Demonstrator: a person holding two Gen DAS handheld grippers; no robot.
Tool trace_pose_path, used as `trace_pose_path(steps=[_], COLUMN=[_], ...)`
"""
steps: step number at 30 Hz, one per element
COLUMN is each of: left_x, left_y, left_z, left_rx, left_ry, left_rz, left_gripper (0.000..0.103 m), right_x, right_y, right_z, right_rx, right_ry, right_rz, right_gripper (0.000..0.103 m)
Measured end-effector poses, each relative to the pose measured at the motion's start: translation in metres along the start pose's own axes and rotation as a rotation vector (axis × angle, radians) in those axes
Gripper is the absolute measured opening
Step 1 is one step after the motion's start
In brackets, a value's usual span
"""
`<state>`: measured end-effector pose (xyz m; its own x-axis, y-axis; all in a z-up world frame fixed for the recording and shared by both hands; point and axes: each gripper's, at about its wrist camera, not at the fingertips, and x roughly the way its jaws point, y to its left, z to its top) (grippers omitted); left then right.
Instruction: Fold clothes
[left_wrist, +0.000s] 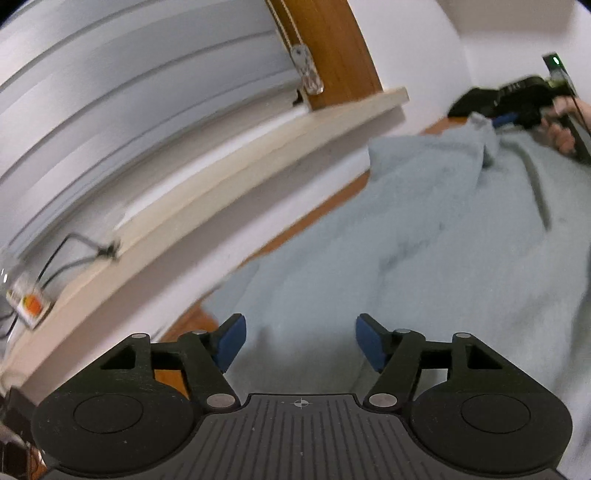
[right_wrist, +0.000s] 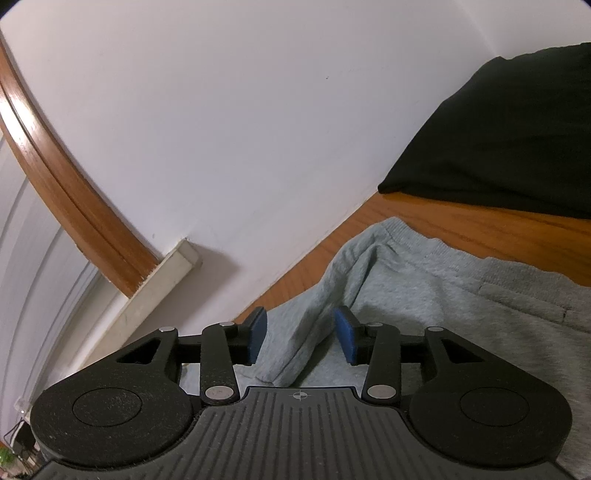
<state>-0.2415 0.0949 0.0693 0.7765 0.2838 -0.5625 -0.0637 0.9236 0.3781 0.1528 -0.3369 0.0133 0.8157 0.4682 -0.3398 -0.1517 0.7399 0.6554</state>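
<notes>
- The grey sweatpants lie on the wooden table, their length running along the wall, waistband end by the folded black garment.
- The left gripper hovers over the fabric, jaws wide apart, empty.
- The right gripper has its jaws apart, straddling a raised fold near the waistband, unclamped.

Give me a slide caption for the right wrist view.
Right gripper, jaws open around a raised fold of the grey garment on the wooden table.
</notes>
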Motion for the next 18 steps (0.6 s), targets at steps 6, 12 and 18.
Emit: trace_pose_path(steps=[6, 12, 18], left_x=[-0.004, -0.009, -0.016], left_y=[0.001, 0.013, 0.018], left_z=[-0.016, -0.030, -0.037], left_rx=[0.006, -0.064, -0.094], left_ry=[0.043, 0.045, 0.055], left_rz=[0.007, -0.057, -0.111], left_gripper=[0.064, 0.053, 0.056], right_x=[0.001, 0.001, 0.000], right_y=[0.000, 0.000, 0.000], right_z=[0.000, -0.001, -0.001], right_rx=[0.000, 0.002, 0.004], right_ry=[0.000, -0.005, -0.006], right_rz=[-0.001, -0.003, -0.002], right_gripper=[0.043, 0.043, 0.048])
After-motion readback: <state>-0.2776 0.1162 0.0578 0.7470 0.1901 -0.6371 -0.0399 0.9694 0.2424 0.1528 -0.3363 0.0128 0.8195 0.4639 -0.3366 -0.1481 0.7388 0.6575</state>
